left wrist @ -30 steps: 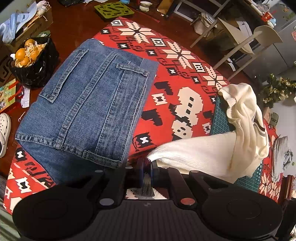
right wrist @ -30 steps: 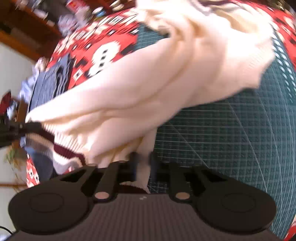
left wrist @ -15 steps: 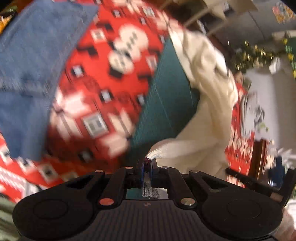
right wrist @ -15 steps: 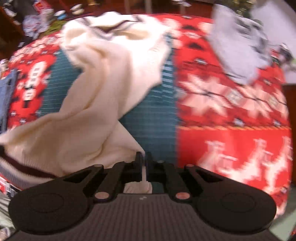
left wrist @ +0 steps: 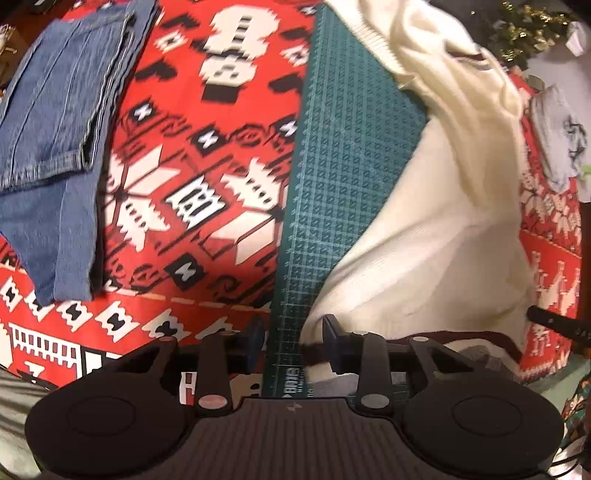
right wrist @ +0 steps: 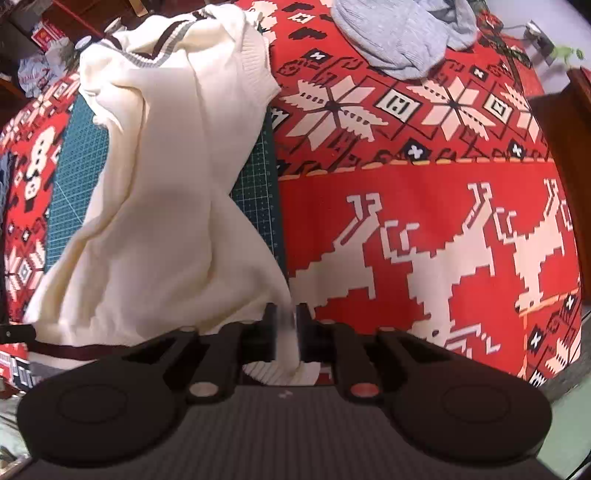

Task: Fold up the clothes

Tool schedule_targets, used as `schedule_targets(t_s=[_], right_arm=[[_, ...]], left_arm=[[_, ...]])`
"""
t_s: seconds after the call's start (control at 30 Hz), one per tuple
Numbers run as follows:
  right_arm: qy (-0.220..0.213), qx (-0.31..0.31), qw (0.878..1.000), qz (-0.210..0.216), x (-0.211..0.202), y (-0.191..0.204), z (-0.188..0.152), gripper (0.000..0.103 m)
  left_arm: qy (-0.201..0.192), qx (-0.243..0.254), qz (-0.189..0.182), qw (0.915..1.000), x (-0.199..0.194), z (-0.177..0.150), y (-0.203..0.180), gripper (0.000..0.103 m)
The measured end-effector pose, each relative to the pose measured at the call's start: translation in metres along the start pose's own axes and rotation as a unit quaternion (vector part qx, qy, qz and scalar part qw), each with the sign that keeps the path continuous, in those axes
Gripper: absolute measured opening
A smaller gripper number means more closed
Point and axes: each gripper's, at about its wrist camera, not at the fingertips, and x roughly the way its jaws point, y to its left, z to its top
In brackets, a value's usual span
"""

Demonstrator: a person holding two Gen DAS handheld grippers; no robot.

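**Cream sweater laid out on the green mat, both grippers letting go**

So the cream knit sweater (right wrist: pixel 166 206) is stretched lengthwise down the green cutting mat (left wrist: pixel 343 177), which sits on a red patterned blanket (right wrist: pixel 424 229). Collar end, with the dark and grey stripes, is at the far side; the hem with its dark band is right at the near edge by the two grippers.

Left gripper (left wrist: pixel 293 341) points almost straight down with its jaws spreading apart. There's a clear gap between them now, bare mat showing through it, and the hem corner sits against the inside of the right-hand finger only, not pinched.

Right gripper (right wrist: pixel 286 326) is at the other hem corner, also opening. A fold of the cream fabric is between the fingers, but it's blurred there and I honestly can't tell whether the pads are pressing on it.

Off to the left of the mat there's a folded pair of blue jeans (left wrist: pixel 59 122) on the blanket. A crumpled grey garment (right wrist: pixel 399 33) lies at the far right side.
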Motion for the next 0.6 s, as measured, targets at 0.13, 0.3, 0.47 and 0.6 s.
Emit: schedule_targets(t_s=[0.13,0.3,0.47,0.6], right_arm=[[-0.006,-0.004,1.000,0.019,-0.010,0.001,-0.003,0.037],[-0.026,-0.023,0.999,0.038,-0.022,0.007,0.009,0.040],[-0.040,0.002,0.998,0.041,-0.020,0.007,0.033,0.039],[-0.051,0.022,0.998,0.039,-0.011,0.003,0.054,0.039]], left_arm=[[-0.007,-0.032,-0.066,0.9973,-0.014,0.012,-0.006,0.042],[-0.048,-0.026,-0.122,0.9910,-0.005,0.056,-0.045,0.043],[-0.112,-0.028,-0.144,0.9828,0.024,0.116,-0.073,0.042],[-0.118,-0.057,-0.147,0.9804,0.046,0.148,-0.077,0.036]])
